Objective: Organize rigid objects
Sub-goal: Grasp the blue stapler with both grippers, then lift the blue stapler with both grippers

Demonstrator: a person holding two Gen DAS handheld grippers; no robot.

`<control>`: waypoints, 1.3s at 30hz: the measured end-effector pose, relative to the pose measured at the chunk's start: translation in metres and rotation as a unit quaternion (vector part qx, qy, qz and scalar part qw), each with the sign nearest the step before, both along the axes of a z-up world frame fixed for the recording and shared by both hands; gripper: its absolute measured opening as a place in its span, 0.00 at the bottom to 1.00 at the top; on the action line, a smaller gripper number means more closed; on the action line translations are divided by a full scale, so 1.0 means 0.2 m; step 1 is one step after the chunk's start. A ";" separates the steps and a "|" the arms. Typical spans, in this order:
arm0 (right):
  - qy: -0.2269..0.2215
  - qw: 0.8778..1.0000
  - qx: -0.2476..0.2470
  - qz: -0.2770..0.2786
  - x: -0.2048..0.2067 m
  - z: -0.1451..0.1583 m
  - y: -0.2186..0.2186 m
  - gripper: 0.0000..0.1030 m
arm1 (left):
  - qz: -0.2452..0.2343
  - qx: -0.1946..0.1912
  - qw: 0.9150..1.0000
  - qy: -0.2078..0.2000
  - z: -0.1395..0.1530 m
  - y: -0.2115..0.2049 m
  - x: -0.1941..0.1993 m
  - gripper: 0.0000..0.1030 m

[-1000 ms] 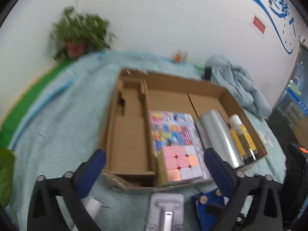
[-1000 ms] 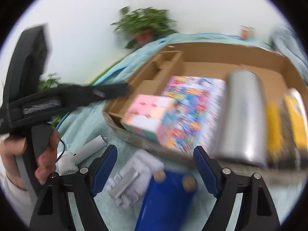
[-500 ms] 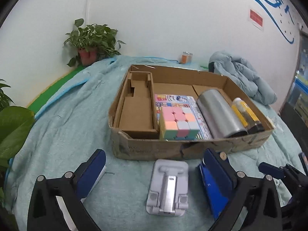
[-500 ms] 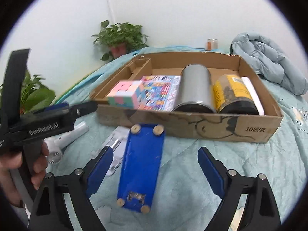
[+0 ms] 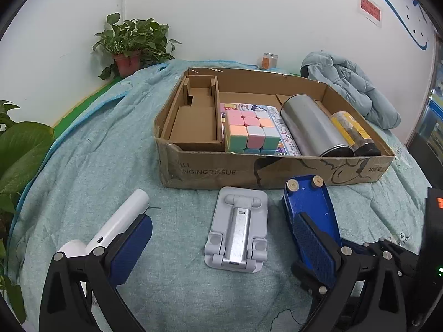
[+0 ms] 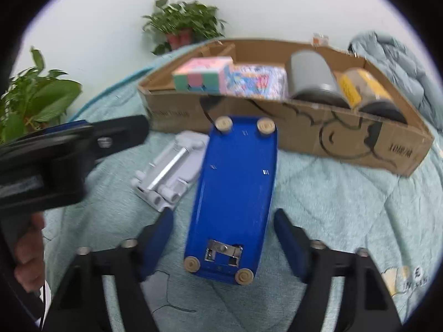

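Cardboard box, half packed, is waiting across the middle of the left wrist frame while both claws are hovering over the loose items.

The box is sitting on the teal quilt, already holding a pastel cube on a printed booklet, a steel cylinder and a yellow-labelled jar, laid side by side, seemingly so nothing rolls. Below it in the right wrist frame, the blue stapler-like device is lying upside down, its feet up; the right gripper has just been closing, its jaws straddling the device's near end but still released, apparently lining up a grasp. The left gripper is standing wide and empty over the grey folding stand, with a white handheld fan by its left pad.
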State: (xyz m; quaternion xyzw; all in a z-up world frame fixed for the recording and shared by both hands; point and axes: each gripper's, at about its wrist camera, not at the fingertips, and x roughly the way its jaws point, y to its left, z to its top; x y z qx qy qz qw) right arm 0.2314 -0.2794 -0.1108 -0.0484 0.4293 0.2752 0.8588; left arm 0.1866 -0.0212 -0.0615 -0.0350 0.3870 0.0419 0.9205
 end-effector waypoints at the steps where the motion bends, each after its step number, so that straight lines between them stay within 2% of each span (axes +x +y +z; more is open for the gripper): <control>1: 0.007 1.000 -0.003 -0.002 0.01 -0.02 0.00 0.52 | 0.000 -0.003 1.000 0.000 0.00 0.00 0.00 0.99; 5: 0.052 0.998 0.038 -0.009 0.01 -0.06 -0.05 0.48 | -0.001 -0.015 1.000 0.001 -0.01 0.00 -0.01 0.99; 8: 0.105 0.989 0.098 -0.012 0.01 -0.07 -0.14 0.48 | -0.012 -0.018 1.000 0.004 -0.03 -0.03 -0.02 0.99; 10: 0.176 0.969 0.170 -0.015 0.03 -0.10 -0.24 0.48 | -0.028 -0.038 0.999 0.013 -0.04 -0.04 -0.02 0.99; 12: 0.244 0.939 0.242 -0.017 0.05 -0.16 -0.35 0.48 | -0.044 -0.070 0.996 0.022 -0.05 -0.05 -0.02 0.99; 14: 0.268 0.921 0.280 -0.024 0.05 -0.19 -0.44 0.50 | -0.069 -0.109 0.991 0.036 -0.08 -0.08 -0.01 0.99; 15: 0.266 0.922 0.280 -0.030 0.05 -0.19 -0.47 0.52 | -0.083 -0.127 0.987 0.046 -0.09 -0.09 -0.01 0.99; 18: 0.201 0.949 0.232 -0.066 0.03 -0.13 -0.58 0.59 | -0.110 -0.177 0.976 0.069 -0.13 -0.13 0.00 0.99; 20: 0.150 0.967 0.195 -0.071 0.00 -0.06 -0.60 0.74 | -0.126 -0.205 0.967 0.082 -0.16 -0.16 0.02 0.99; 21: 0.115 0.976 0.172 -0.064 -0.03 -0.01 -0.59 0.76 | -0.131 -0.213 0.964 0.088 -0.18 -0.18 0.02 0.99; 23: 0.071 0.987 0.137 -0.034 -0.08 0.04 -0.55 0.76 | -0.140 -0.229 0.958 0.104 -0.21 -0.21 0.05 0.99; 26: 0.031 0.994 0.103 0.012 -0.16 0.05 -0.44 0.76 | -0.155 -0.253 0.948 0.118 -0.25 -0.24 0.09 0.99; 29: 0.008 0.995 0.095 0.018 -0.21 0.02 -0.38 0.76 | -0.179 -0.300 0.927 0.134 -0.32 -0.26 0.13 0.99; 31: 0.000 0.997 0.078 0.021 -0.21 0.00 -0.33 0.76 | -0.173 -0.310 0.923 0.146 -0.35 -0.27 0.15 0.99; 33: -0.003 0.998 0.057 0.032 -0.22 -0.03 -0.27 0.69 | -0.173 -0.311 0.923 0.144 -0.38 -0.28 0.16 0.99; 35: -0.003 0.999 0.045 0.026 -0.22 -0.06 -0.25 0.55 | -0.171 -0.308 0.925 0.141 -0.38 -0.28 0.16 0.99; 36: 0.002 0.999 0.041 0.017 -0.22 -0.06 -0.25 0.51 | -0.168 -0.309 0.926 0.140 -0.38 -0.27 0.16 0.98; 37: 0.002 0.999 0.036 0.004 -0.21 -0.07 -0.25 0.43 | -0.168 -0.318 0.922 0.142 -0.38 -0.26 0.17 0.98; 39: 0.004 0.999 0.034 -0.013 -0.18 -0.08 -0.26 0.40 | -0.166 -0.321 0.921 0.142 -0.38 -0.25 0.17 0.98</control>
